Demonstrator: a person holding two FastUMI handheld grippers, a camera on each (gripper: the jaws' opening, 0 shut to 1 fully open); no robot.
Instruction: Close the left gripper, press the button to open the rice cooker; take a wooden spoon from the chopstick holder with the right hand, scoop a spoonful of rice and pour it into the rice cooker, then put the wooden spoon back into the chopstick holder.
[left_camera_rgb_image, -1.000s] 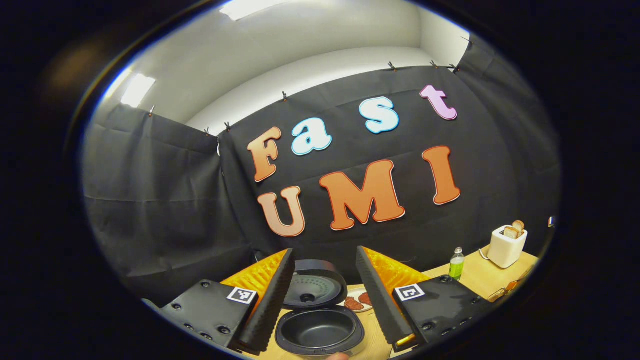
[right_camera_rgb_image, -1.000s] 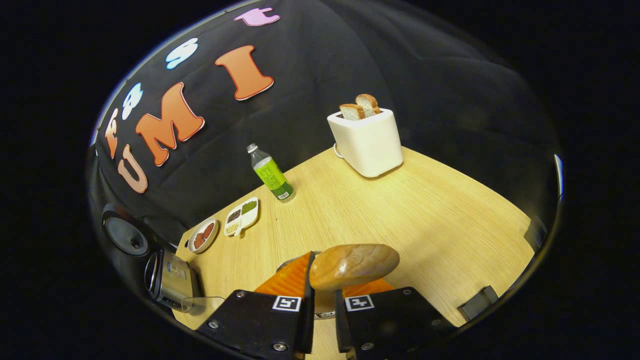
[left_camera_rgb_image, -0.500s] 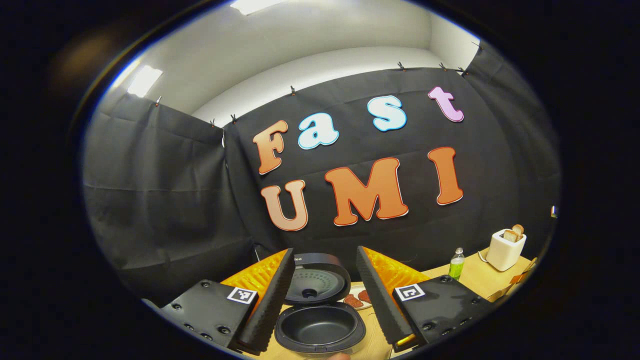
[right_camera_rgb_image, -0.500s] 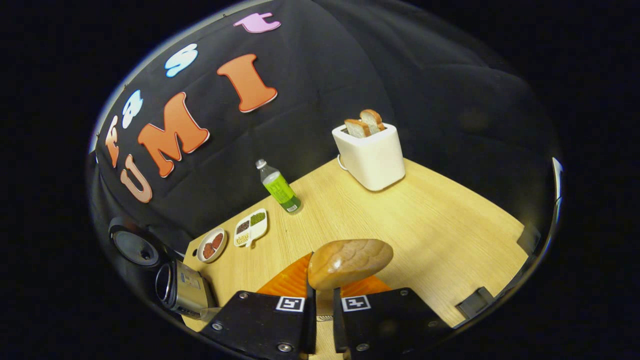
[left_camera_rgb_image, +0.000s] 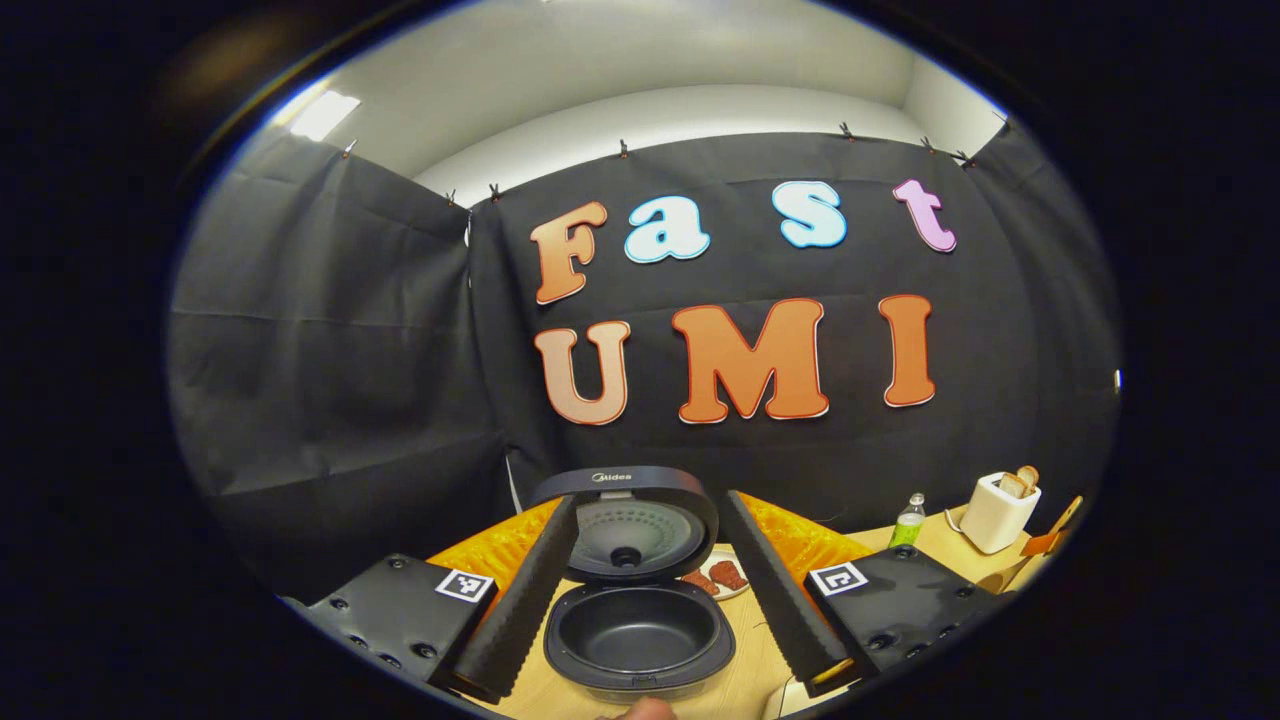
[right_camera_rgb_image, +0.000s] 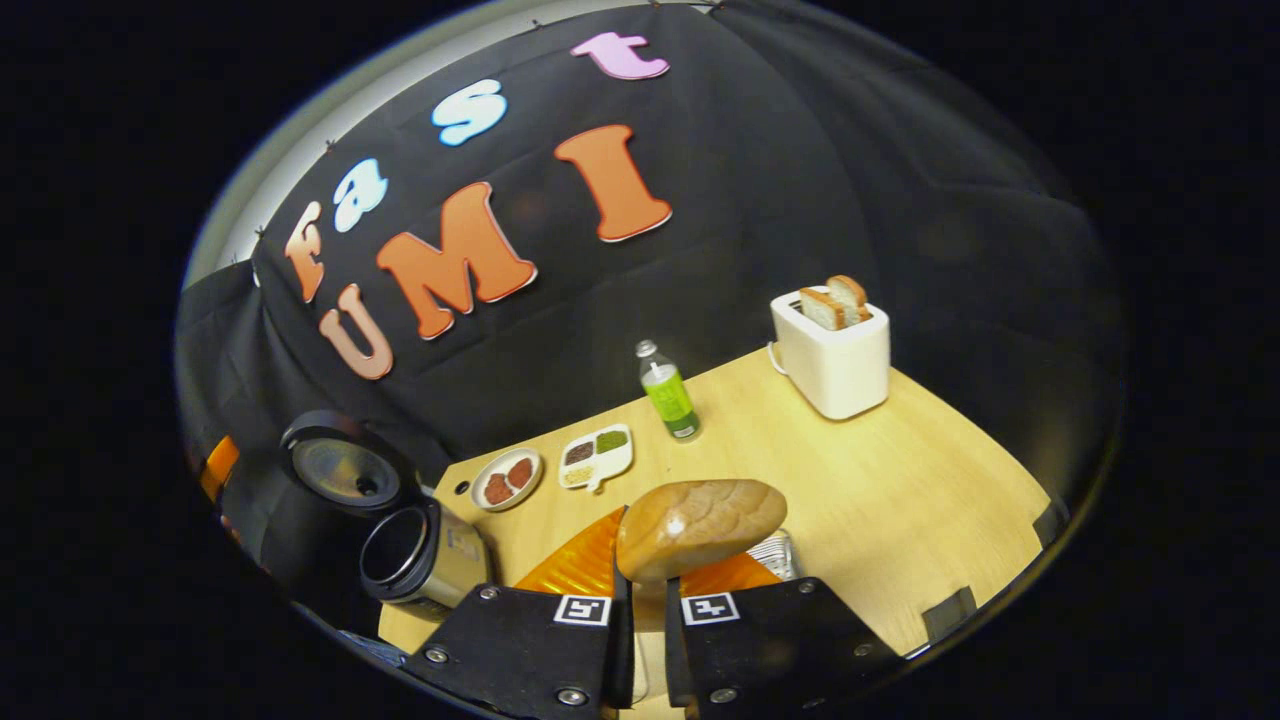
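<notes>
The rice cooker (left_camera_rgb_image: 640, 640) stands open in front of my left gripper (left_camera_rgb_image: 648, 502), its lid (left_camera_rgb_image: 625, 520) raised and its dark inner pot bare. The left fingers stand wide apart on either side of it, holding nothing. In the right gripper view, my right gripper (right_camera_rgb_image: 645, 590) is shut on the handle of a wooden spoon (right_camera_rgb_image: 700, 525), whose bowl sticks out just above the fingertips with no rice showing on it. Part of the metal chopstick holder (right_camera_rgb_image: 772, 552) peeks out behind the right finger. The rice cooker (right_camera_rgb_image: 420, 550) sits low on the left, some way from the spoon.
On the wooden table (right_camera_rgb_image: 900, 500) stand a white toaster (right_camera_rgb_image: 830, 350) with bread slices, a green bottle (right_camera_rgb_image: 670, 400), a divided dish (right_camera_rgb_image: 597, 455) of grains and a small plate (right_camera_rgb_image: 507, 478) of red pieces. The plate (left_camera_rgb_image: 722, 575) lies right behind the cooker.
My right gripper has risen with the spoon and swung left, bringing the cooker further into view. The left gripper view has tilted down slightly; its fingers stay apart.
</notes>
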